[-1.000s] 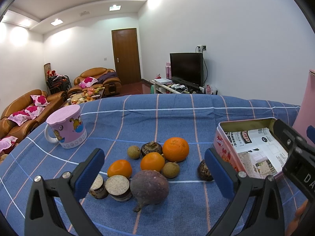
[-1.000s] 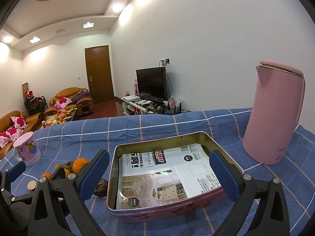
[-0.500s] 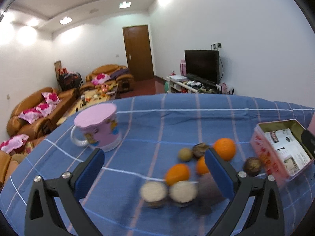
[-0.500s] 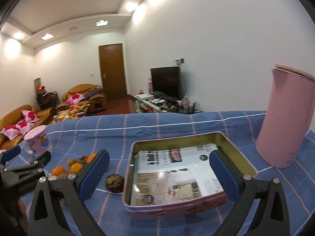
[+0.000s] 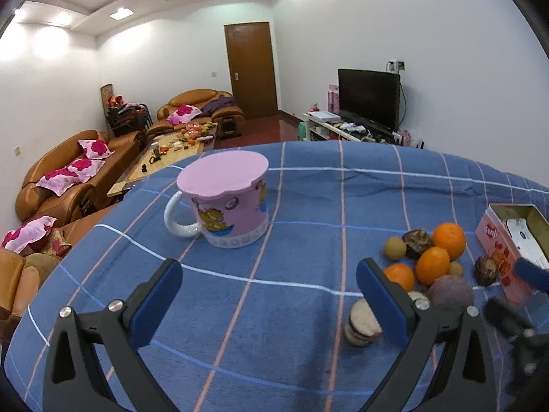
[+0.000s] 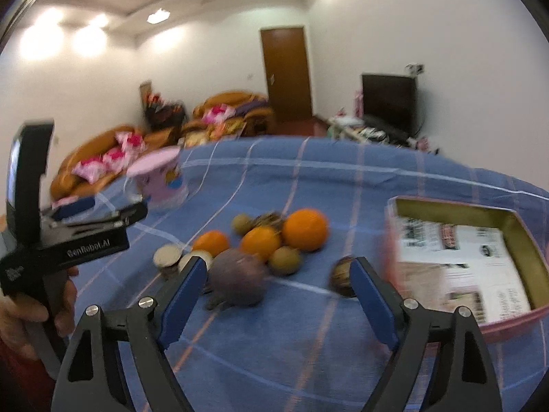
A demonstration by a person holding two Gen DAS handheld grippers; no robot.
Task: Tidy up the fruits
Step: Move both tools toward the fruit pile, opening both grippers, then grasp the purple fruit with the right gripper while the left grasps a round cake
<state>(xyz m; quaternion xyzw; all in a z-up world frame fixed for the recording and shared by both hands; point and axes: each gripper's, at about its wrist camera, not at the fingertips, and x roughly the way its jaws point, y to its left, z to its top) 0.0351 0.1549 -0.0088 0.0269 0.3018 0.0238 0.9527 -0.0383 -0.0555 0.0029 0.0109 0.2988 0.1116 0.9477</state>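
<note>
Since a second ago the left wrist view has swung away from the fruit pile: the pile that sat between its fingers now lies off to the right, and the pink mug (image 5: 224, 202) stands ahead of the left gripper (image 5: 267, 300). The gripper's blue pads are wide apart and hold nothing. At the right of this view the oranges (image 5: 433, 265), the purple fruit (image 5: 449, 293) and the cut pieces (image 5: 363, 322) lie on the blue checked cloth (image 5: 308, 206), and the pink tin (image 5: 504, 247) stands just beyond them at the far right edge.

The right wrist view, which faced the tin a second ago, has turned left onto the fruit. The right gripper (image 6: 278, 295) is spread open and empty. The purple fruit (image 6: 238, 279) lies just beyond its left pad and a dark brown fruit (image 6: 341, 276) just beyond its right pad. The oranges (image 6: 303, 230) sit farther off. The paper-lined tin (image 6: 463, 250) is to the right, with no fruit showing in it. The frame is motion-blurred.

The step in hand looks like the approach for a first pick, with no fruit sorted yet. Next, the right gripper should probably centre on one fruit, close on it and carry it right to the tin.
</note>
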